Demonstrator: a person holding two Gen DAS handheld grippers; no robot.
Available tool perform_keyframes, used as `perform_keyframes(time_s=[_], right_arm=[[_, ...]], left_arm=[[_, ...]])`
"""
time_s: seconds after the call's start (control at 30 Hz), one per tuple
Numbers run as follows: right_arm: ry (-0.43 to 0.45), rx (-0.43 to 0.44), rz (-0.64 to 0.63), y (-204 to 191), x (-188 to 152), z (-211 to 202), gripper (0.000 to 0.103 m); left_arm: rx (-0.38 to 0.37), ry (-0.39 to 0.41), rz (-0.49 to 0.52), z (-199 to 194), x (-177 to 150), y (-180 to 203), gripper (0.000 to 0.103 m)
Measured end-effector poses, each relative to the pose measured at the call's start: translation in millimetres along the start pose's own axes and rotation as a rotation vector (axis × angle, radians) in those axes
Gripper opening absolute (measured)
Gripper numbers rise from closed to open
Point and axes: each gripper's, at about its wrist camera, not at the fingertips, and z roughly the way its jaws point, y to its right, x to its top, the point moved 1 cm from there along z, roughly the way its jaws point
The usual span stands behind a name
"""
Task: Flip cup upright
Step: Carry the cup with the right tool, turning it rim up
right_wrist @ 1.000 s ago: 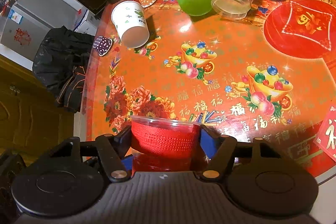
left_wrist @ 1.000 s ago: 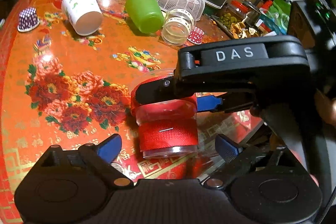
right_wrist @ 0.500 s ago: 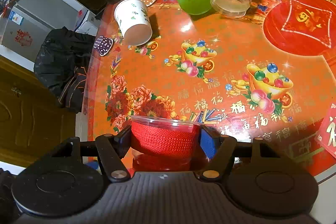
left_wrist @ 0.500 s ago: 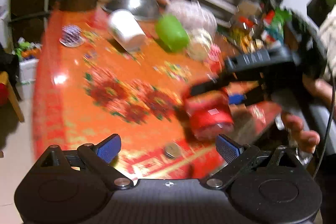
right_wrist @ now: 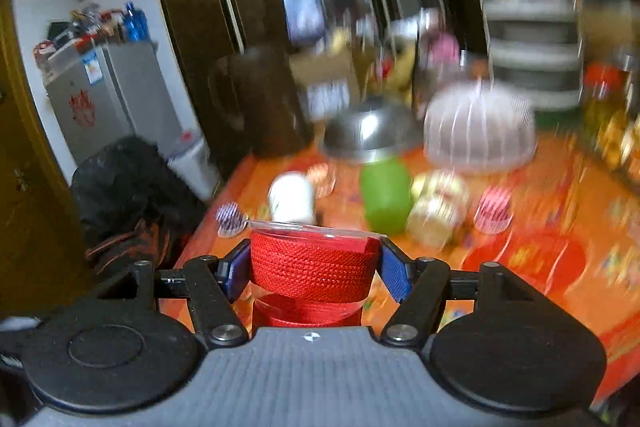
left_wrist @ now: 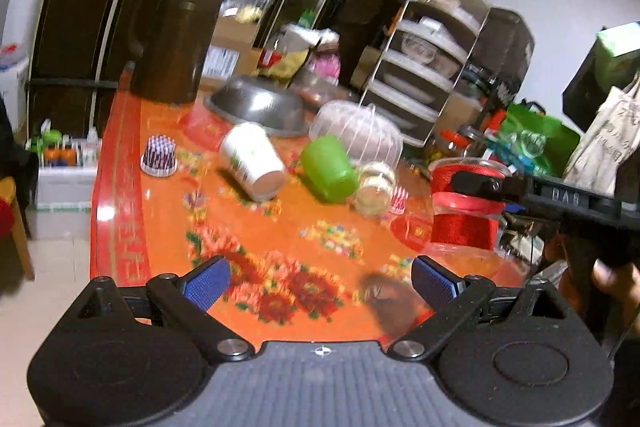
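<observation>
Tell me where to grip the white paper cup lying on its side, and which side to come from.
Grip the white paper cup across its side wall near mid-length, with the free left gripper coming from above, fingers straddling it crosswise. It lies tipped, base toward the camera, so the curved wall is the open part; its mouth faces away.

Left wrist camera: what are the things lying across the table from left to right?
Purple striped cupcake liner → white paper cup → green cup → clear jar → red cup, held in the right hand-held gripper.
</observation>
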Motion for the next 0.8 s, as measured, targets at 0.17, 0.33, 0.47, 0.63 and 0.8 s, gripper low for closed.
perform_keyframes(time_s=[0.17,0.33,0.47,0.63,0.8], right_arm=[[0.205,-0.024,-0.064,2,-18,-19,0.067],[0.398,-0.083,-0.168,-2,-49,-19,0.067],[0.520,-0.111,-0.261,-6,-80,-7,0.067],[0.584,-0.142,-0.303,-7,-107,10,0.067],[0.606,-0.144,-0.301,-8,-123,14,0.067]], left_arm=[[0.048,0.079,0.067,-9,4,15,0.100],[0.069,0.135,0.060,-14,8,15,0.100],[0.020,0.162,0.020,-16,8,12,0.100],[0.020,0.168,0.026,-14,2,14,0.100],[0.005,0.163,0.003,-10,-2,11,0.100]])
